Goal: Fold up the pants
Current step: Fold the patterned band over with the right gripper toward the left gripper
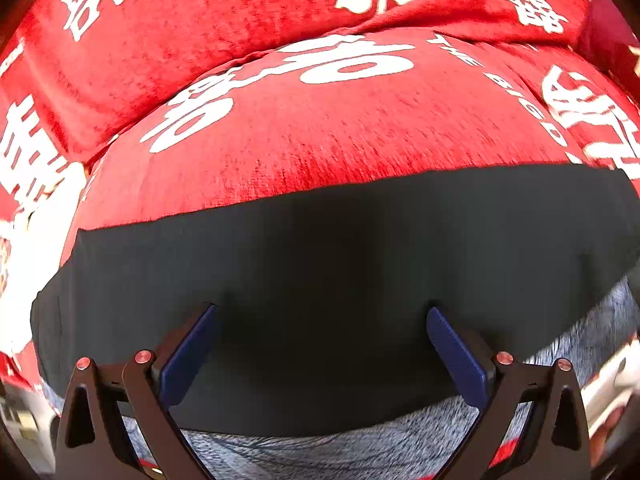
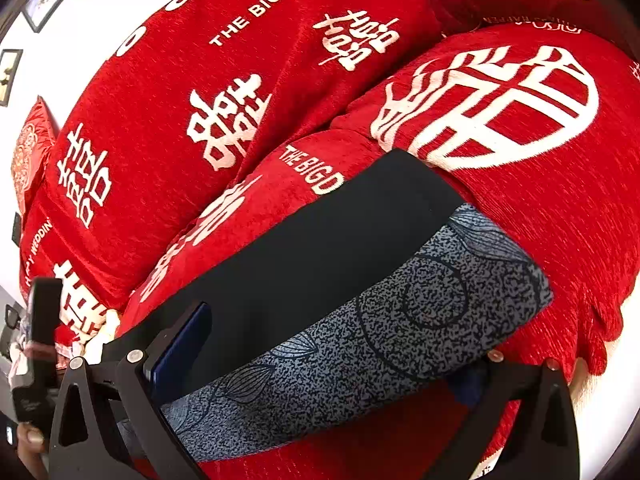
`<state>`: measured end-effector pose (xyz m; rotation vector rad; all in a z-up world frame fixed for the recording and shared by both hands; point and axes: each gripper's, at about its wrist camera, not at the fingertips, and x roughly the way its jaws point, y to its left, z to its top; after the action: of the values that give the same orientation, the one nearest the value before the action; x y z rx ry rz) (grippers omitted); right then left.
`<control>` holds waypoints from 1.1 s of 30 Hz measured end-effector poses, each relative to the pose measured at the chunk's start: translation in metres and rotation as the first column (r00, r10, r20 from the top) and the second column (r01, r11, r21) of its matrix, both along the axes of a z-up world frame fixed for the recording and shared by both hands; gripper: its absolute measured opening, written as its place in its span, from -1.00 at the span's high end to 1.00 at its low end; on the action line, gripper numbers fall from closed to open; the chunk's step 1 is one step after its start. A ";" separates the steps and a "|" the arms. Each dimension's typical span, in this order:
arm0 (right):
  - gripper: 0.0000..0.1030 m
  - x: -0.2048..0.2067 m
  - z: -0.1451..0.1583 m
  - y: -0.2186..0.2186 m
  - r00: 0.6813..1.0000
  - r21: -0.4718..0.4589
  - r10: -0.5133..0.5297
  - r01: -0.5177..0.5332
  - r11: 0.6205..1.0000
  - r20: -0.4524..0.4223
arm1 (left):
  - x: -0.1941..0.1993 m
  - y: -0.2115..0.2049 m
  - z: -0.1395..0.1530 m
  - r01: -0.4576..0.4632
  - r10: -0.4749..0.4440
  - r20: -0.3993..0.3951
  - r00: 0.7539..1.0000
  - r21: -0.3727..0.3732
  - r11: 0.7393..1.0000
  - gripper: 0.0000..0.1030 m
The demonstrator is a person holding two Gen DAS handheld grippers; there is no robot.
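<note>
The pants (image 1: 340,280) are seen lying as a dark, flattened band on a red sofa cushion (image 1: 320,132) printed with white characters, with a grey-blue patterned layer (image 1: 400,448) showing along the near edge. Whether that patterned cloth belongs to the pants or is a separate piece under them cannot be told.

In the left wrist view, the left gripper (image 1: 322,356) is held over the dark cloth with its jaws spread wide; nothing is caught between the blue pads (image 1: 188,356), and the far edge of the pants runs straight across the view, from the cushion's left side to its right. The long axis of the band is thus judged to lie crosswise to this gripper.

In the right wrist view, the right gripper (image 2: 320,360) is also seen with jaws wide apart. The band (image 2: 320,248) runs diagonally from the near left to the far right, passing between the jaws, with the patterned layer (image 2: 380,340) covering the right pad, so contact there cannot be judged. The far end stops against a second red cushion (image 2: 520,120).

Both grippers are judged to be at the near edge; any further fold would probably be carried along the long axis, away toward the far end
</note>
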<state>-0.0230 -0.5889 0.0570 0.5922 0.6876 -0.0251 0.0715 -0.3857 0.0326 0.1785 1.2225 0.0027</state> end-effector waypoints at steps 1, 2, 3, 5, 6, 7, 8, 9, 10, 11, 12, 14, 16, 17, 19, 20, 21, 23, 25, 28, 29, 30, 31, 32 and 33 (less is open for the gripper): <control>-0.98 0.002 0.001 0.001 1.000 -0.019 0.008 -0.008 1.000 0.001 | 0.002 -0.002 -0.001 -0.011 0.011 0.004 1.000 0.001 1.000 -1.00; -0.98 0.003 0.000 0.002 1.000 -0.030 0.011 -0.011 0.999 -0.006 | 0.002 -0.003 -0.001 -0.024 0.024 0.014 1.000 0.004 1.000 -1.00; -0.93 0.008 -0.002 0.001 1.000 -0.041 0.010 -0.011 0.999 -0.024 | 0.001 -0.004 -0.002 -0.030 0.029 0.021 0.999 0.009 1.000 -1.00; -0.72 0.014 0.000 -0.001 0.999 -0.069 0.002 -0.004 0.998 -0.033 | -0.002 -0.007 -0.002 -0.027 0.026 0.043 0.999 0.024 0.999 -1.00; -0.35 0.017 0.001 -0.004 0.999 -0.067 0.002 -0.005 0.998 -0.043 | -0.003 -0.009 -0.001 -0.022 0.020 0.053 0.998 0.031 0.999 -1.00; -0.12 0.019 0.001 -0.007 0.999 -0.050 0.007 -0.010 0.999 -0.052 | -0.003 -0.008 -0.002 -0.019 0.017 0.057 0.998 0.032 0.999 -1.00; 0.28 0.022 0.001 -0.011 0.998 -0.027 0.017 -0.019 0.999 -0.063 | -0.002 -0.007 -0.003 -0.019 0.018 0.054 0.998 0.028 0.999 -1.00; 0.33 0.022 0.001 -0.012 0.998 -0.025 0.023 -0.025 0.999 -0.066 | -0.001 -0.006 -0.003 -0.023 0.022 0.049 0.999 0.021 1.000 -1.00; 0.33 0.022 0.001 -0.011 0.997 -0.039 0.029 -0.032 0.999 -0.073 | 0.000 -0.003 -0.003 -0.031 0.031 0.037 0.999 0.005 1.000 -1.00; 0.33 0.024 0.000 -0.009 0.996 -0.058 0.033 -0.038 0.998 -0.087 | 0.002 -0.002 -0.004 -0.035 0.035 0.030 0.999 -0.004 0.999 -1.00; 0.34 0.025 -0.001 -0.009 0.995 -0.066 0.038 -0.044 0.997 -0.096 | 0.003 -0.002 -0.004 -0.037 0.037 0.026 0.999 -0.011 0.999 -1.00; 0.15 0.028 -0.005 -0.013 0.996 -0.012 0.055 -0.056 0.998 -0.075 | 0.003 0.000 -0.005 -0.035 0.035 0.025 0.999 -0.026 0.999 -1.00; -0.19 0.031 -0.006 -0.017 0.996 0.051 0.080 -0.078 0.996 -0.045 | 0.003 0.002 -0.005 -0.031 0.032 0.025 0.999 -0.039 0.999 -1.00; -0.38 0.034 -0.006 -0.016 0.995 0.061 0.092 -0.089 0.994 -0.036 | 0.003 0.003 -0.006 -0.029 0.030 0.025 0.999 -0.043 0.999 -1.00; -0.50 0.040 -0.005 -0.006 0.994 0.015 0.099 -0.098 0.995 -0.047 | 0.001 0.003 -0.006 -0.022 0.023 0.031 0.999 -0.048 0.999 -1.00; -0.52 0.044 -0.004 0.000 0.993 -0.027 0.099 -0.101 0.995 -0.067 | 0.001 0.003 -0.006 -0.020 0.022 0.033 0.999 -0.048 0.999 -1.00; -0.52 0.047 -0.002 0.006 0.991 -0.055 0.099 -0.104 0.993 -0.088 | 0.001 0.003 -0.006 -0.018 0.019 0.036 0.999 -0.050 0.999 -1.00; -0.27 0.050 0.004 0.013 0.986 -0.076 0.115 -0.124 0.989 -0.118 | 0.001 0.004 -0.006 -0.013 0.016 0.036 0.999 -0.060 0.998 -1.00; 0.14 0.048 0.012 0.019 0.986 -0.130 0.111 -0.127 0.983 -0.129 | 0.001 0.006 -0.006 -0.008 0.011 0.035 0.999 -0.075 0.997 -1.00; 0.37 0.045 0.023 0.025 0.983 -0.172 0.121 -0.144 0.975 -0.138 | 0.000 0.007 -0.007 0.000 0.003 0.040 0.999 -0.078 0.997 -1.00; 0.43 0.044 0.026 0.025 0.983 -0.174 0.124 -0.147 0.974 -0.135 | 0.001 0.007 -0.007 -0.001 0.004 0.039 0.999 -0.080 0.997 -1.00; 0.49 0.042 0.031 0.027 0.983 -0.179 0.128 -0.150 0.972 -0.128 | 0.001 0.007 -0.007 0.000 0.003 0.038 0.999 -0.083 0.997 -1.00; 0.51 0.041 0.038 0.029 0.984 -0.185 0.134 -0.154 0.971 -0.118 | 0.001 0.007 -0.007 0.000 0.003 0.037 0.999 -0.084 0.996 -1.00; 0.54 0.038 0.046 0.033 0.985 -0.194 0.140 -0.158 0.968 -0.102 | 0.001 0.007 -0.007 0.002 0.001 0.037 0.999 -0.085 0.996 -1.00; 0.55 0.037 0.051 0.036 0.985 -0.201 0.144 -0.160 0.966 -0.092 | 0.001 0.007 -0.007 0.004 -0.001 0.037 0.999 -0.087 0.996 -1.00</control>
<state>0.0141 -0.5530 0.1075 0.3377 0.7929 0.0231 0.0723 -0.3790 0.0259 0.1036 1.1834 -0.0487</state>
